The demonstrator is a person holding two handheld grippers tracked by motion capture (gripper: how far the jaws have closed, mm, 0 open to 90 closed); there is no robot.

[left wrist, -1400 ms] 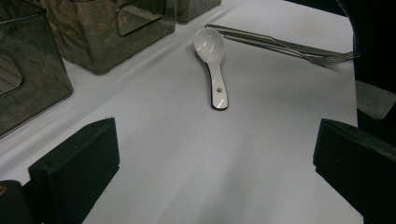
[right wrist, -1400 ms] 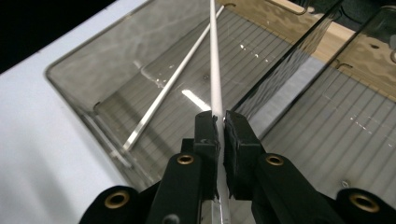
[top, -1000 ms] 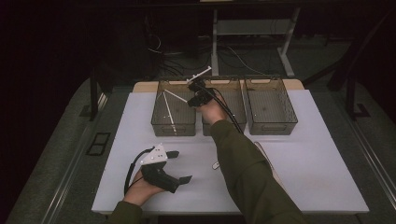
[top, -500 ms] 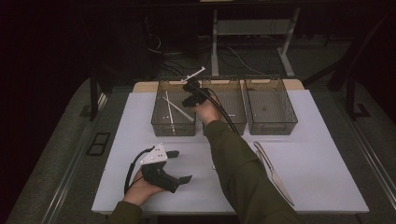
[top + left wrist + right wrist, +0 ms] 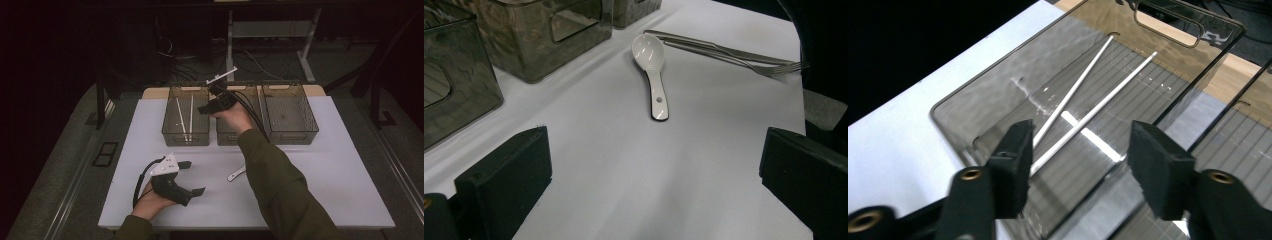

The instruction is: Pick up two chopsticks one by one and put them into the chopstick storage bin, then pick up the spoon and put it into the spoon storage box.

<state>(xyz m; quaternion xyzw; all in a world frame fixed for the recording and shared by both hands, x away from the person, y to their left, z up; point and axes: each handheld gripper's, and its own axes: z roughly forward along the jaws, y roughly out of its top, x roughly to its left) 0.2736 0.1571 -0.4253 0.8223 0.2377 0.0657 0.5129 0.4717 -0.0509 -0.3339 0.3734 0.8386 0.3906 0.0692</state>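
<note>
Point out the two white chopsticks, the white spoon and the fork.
white chopsticks point(image 5: 1083, 102), right gripper view, mid-shaft of the left stick, inside the leftmost bin.
white spoon point(image 5: 650, 52), left gripper view, on its bowl.
fork point(image 5: 769, 68), left gripper view, at the neck just before the tines.

txt: none legible | labels/brands/nos.: none | signs: none

A white table point(image 5: 325, 190) carried three smoky see-through bins in a row along its far edge, the left bin point(image 5: 185, 132), the middle bin point(image 5: 227, 136) and the right bin point(image 5: 290, 112), with a white spoon point(image 5: 651, 75) and a metal fork point(image 5: 744, 57) lying nearer.
</note>
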